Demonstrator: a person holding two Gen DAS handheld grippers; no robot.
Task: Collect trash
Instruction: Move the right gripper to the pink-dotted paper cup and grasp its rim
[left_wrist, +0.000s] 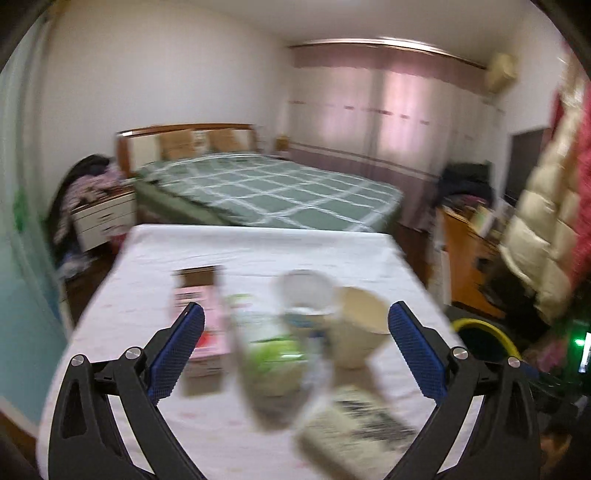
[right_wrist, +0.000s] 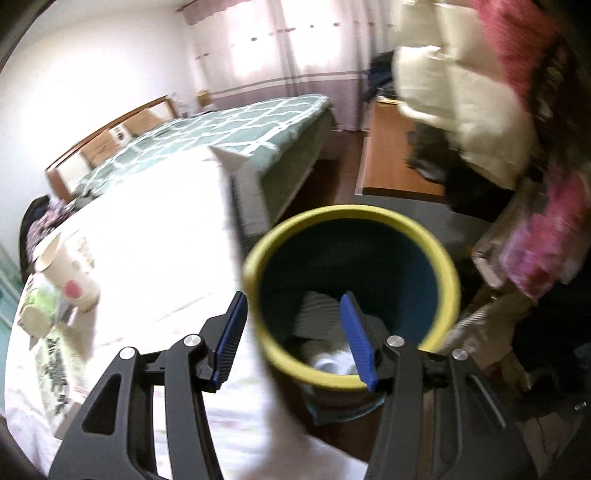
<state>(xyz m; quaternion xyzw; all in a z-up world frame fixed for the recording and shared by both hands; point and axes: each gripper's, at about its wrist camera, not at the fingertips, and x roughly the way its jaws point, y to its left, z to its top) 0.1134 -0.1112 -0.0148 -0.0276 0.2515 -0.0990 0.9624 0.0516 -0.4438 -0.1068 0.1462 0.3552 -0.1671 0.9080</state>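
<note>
— What are the gripper arms made of?
— Matt black plastic, it seems, with shiny metal pins; the pads are blue and finely ribbed.
— Between the left fingers?
— A white cloth-covered table, slightly creased. On it, a clear glossy plastic bottle, a matt paper cup, a printed cardboard box.
— Between the right fingers?
— A bin with a smooth yellow rim, probably plastic, with crumpled white paper inside.

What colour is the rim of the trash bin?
Yellow. The bin's rim rings a dark blue inside, clearest in the right wrist view.
</note>
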